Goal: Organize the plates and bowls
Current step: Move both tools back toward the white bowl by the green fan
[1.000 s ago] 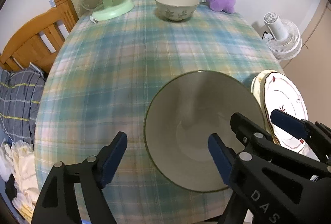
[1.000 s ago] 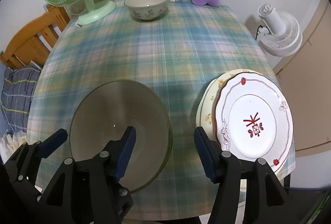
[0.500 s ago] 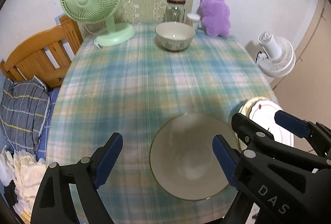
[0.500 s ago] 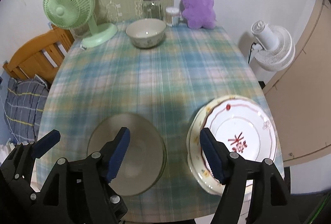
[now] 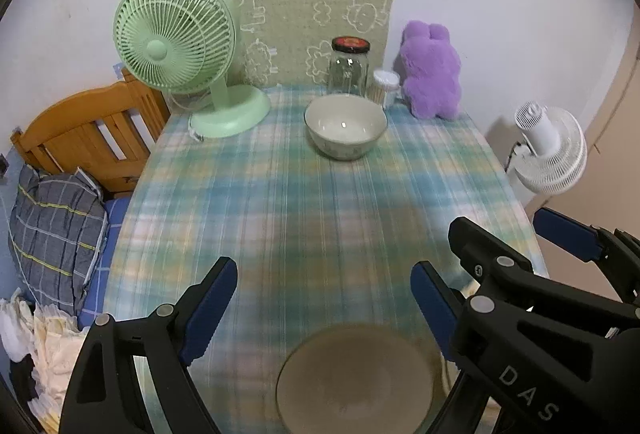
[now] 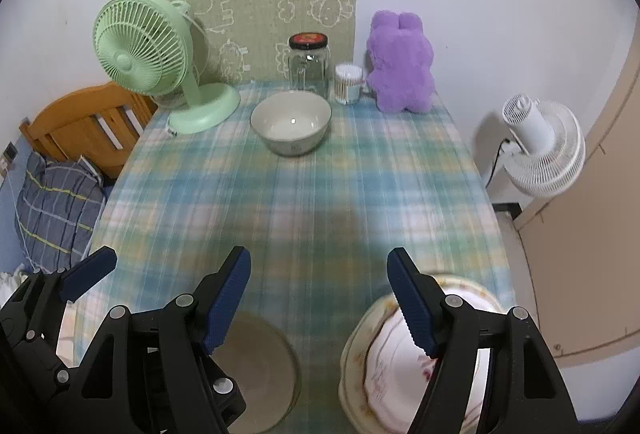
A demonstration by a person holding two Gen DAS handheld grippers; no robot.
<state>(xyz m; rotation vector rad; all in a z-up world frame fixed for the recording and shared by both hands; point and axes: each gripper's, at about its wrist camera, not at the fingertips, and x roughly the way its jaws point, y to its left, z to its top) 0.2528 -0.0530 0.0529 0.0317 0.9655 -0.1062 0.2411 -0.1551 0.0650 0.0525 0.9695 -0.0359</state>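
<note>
Pastel plaid table, mint fan, purple plush, blue-padded black grippers

The tablecloth [image 6: 304,201] runs a soft plaid of teal, blue, pink and yellow; on it a mint-green fan [image 5: 176,45], a cream bowl [image 5: 346,125] with a dark rim and faint motif on its side, a clear jar [image 6: 309,63] with a black-and-red lid, a fuzzy purple plush [image 6: 402,69]. Behind, an olive mat [image 5: 308,17] with white cartoon outlines. Near edge: a beige near bowl [image 5: 356,382], and a white plate [image 6: 400,366] with a red line pattern over a cream, floral-edged one. Left gripper [image 5: 324,302] and right gripper [image 6: 318,298] black, pads [image 6: 228,300] deep blue. Off-table: white fan [image 6: 540,149], orange-brown wooden chair [image 5: 88,137], grey-blue checked pillow [image 5: 56,234] with yellow lines.
</note>
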